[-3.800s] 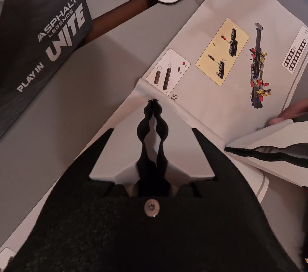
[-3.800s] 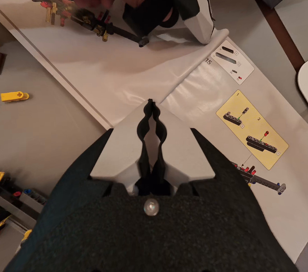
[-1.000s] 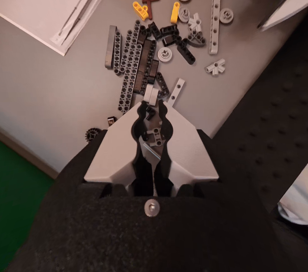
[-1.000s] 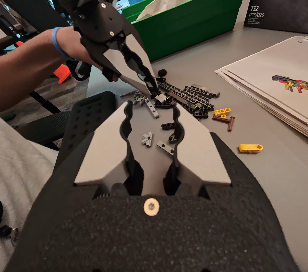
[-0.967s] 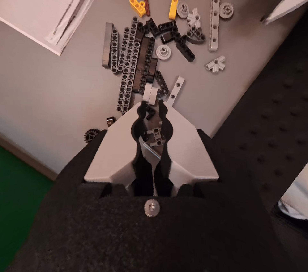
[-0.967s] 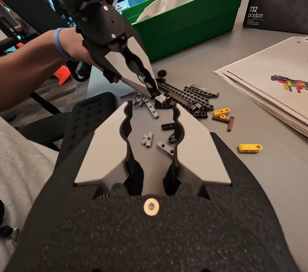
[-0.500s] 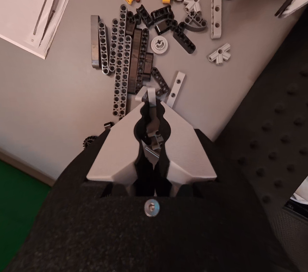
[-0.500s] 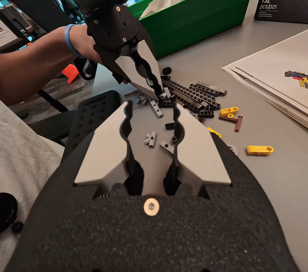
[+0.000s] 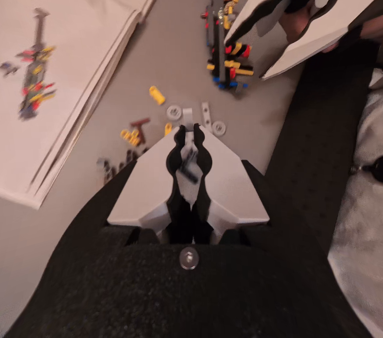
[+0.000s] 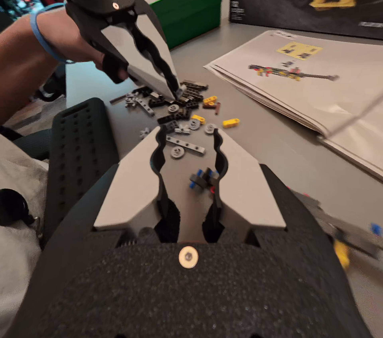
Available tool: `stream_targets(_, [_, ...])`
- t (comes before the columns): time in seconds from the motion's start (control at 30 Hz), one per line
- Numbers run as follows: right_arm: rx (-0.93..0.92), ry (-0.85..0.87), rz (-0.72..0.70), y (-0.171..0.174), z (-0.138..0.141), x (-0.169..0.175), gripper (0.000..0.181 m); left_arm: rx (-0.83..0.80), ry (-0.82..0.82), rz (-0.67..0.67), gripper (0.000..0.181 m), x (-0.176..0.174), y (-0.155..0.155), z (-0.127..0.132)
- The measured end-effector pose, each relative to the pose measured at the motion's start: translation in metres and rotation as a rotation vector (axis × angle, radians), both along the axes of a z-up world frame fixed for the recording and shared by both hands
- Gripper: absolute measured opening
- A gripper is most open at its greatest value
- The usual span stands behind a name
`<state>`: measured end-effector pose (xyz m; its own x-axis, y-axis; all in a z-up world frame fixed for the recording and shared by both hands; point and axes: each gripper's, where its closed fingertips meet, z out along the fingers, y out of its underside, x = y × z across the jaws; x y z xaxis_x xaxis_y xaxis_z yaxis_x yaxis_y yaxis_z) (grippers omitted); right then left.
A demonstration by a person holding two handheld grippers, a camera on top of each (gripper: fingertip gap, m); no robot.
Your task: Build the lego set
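Matt paper manual; plastic bricks (glossy); smooth table.

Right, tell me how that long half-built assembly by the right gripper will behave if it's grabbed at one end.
The assembly is long and thin, so it would likely sag or swing when lifted by one end. Its yellow, red and blue pins stick out sideways and might snag or pop loose. It looks like light plastic, so the open right gripper could probably also slide it across the smooth table.
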<state>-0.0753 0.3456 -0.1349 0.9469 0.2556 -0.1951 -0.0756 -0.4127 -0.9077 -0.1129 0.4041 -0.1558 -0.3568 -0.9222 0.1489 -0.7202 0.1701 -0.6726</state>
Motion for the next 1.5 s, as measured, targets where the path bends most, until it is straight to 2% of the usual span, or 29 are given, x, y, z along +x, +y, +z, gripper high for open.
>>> stream_targets(0.1, [-0.001, -0.019, -0.109, -0.023, 0.006, 0.034, 0.044, -0.035, 0.043, -0.146, 0.006, 0.028, -0.05, -0.01])
stream_targets(0.27, [-0.036, -0.079, -0.336, -0.076, 0.005, 0.102, 0.044, -0.064, 0.097, -0.352, 0.007, 0.036, -0.131, -0.021])
stream_targets(0.33, [-0.059, -0.096, -0.413, -0.095, 0.002, 0.129, 0.044, -0.016, 0.129, -0.387, 0.007, 0.039, -0.15, -0.032])
stream_targets(0.43, [-0.086, -0.071, -0.448, -0.109, -0.003, 0.148, 0.045, 0.08, 0.176, -0.397, 0.007, 0.048, -0.164, -0.044])
stream_targets(0.53, [-0.087, -0.091, -0.447, -0.111, -0.003, 0.154, 0.044, 0.151, 0.206, -0.397, 0.007, 0.056, -0.171, -0.05])
stream_targets(0.67, [-0.134, -0.141, -0.447, -0.115, -0.012, 0.158, 0.044, 0.175, 0.218, -0.331, 0.007, 0.073, -0.173, -0.053])
stream_targets(0.87, [-0.258, -0.141, -0.52, -0.153, -0.027, 0.177, 0.038, 0.201, 0.239, -0.251, 0.007, 0.093, -0.17, -0.056])
stream_targets(1.03, [-0.381, -0.13, -0.592, -0.183, -0.041, 0.199, 0.031, 0.241, 0.239, -0.258, 0.007, 0.103, -0.173, -0.056])
stream_targets(1.23, [-0.45, -0.074, -0.477, -0.196, -0.055, 0.187, 0.026, 0.188, 0.229, -0.235, 0.013, 0.106, -0.179, -0.054])
stream_targets(1.33, [-0.494, -0.16, -0.54, -0.219, -0.056, 0.207, 0.024, 0.1, 0.199, -0.2, 0.018, 0.106, -0.18, -0.045])
stream_targets(1.5, [-0.505, -0.127, -0.629, -0.259, -0.052, 0.228, 0.023, -0.071, 0.001, -0.105, 0.02, 0.114, -0.16, -0.006])
